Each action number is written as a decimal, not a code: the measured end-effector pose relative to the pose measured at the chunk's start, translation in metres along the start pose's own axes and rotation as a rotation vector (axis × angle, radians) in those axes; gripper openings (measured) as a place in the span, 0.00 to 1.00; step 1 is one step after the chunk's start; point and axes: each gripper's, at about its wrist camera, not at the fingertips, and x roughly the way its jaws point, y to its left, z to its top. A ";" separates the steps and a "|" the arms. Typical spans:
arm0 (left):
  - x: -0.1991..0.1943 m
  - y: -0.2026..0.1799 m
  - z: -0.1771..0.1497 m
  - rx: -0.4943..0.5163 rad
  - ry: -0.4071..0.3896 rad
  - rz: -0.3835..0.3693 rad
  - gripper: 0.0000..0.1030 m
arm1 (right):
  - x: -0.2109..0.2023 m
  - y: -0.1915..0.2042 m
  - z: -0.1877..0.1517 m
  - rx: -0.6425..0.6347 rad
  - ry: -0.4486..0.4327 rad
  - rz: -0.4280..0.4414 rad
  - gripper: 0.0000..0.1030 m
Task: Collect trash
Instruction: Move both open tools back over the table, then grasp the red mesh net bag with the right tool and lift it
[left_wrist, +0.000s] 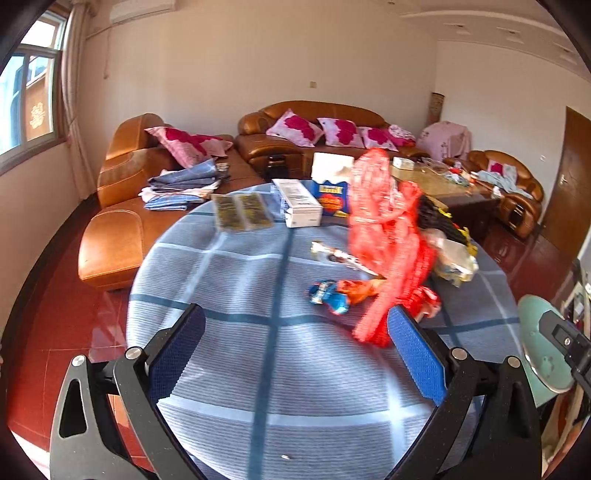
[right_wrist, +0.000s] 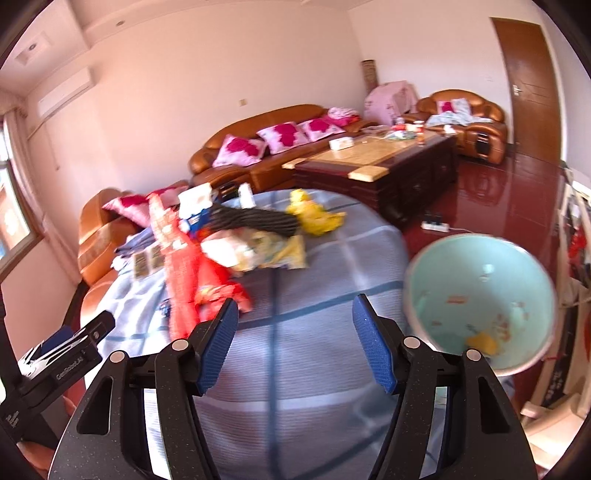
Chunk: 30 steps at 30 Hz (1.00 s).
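Bowl (right_wrist: 480, 302) interior: right view only | white box (left_wrist: 301, 203): left view only

My left tool (left_wrist: 295, 347) spread wide over the worktop (left_wrist: 258, 369), red mesh bag (left_wrist: 384, 240) beside its right finger, wrappers (left_wrist: 328, 293) ahead.

1. The near half of the table (left_wrist: 258, 369) is bare blue checked cloth; both sets of jaws stand wide apart over it with nothing between them.
2. A red mesh bag (left_wrist: 384, 236) rises upright mid-table, walling off the right side.
3. Small wrappers (left_wrist: 332, 295) lie just beside its base.
4. Boxes (left_wrist: 299, 203) line the far edge.
5. A pale green bowl (right_wrist: 484, 299) sits off the table's right edge.
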 end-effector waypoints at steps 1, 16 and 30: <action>0.001 0.006 0.000 -0.005 -0.003 0.011 0.94 | 0.006 0.009 -0.001 -0.016 0.009 0.012 0.58; 0.037 0.072 -0.007 -0.098 0.023 0.098 0.94 | 0.084 0.095 -0.002 -0.120 0.099 0.121 0.58; 0.058 0.081 -0.013 -0.090 0.048 0.100 0.94 | 0.119 0.108 -0.012 -0.117 0.165 0.110 0.47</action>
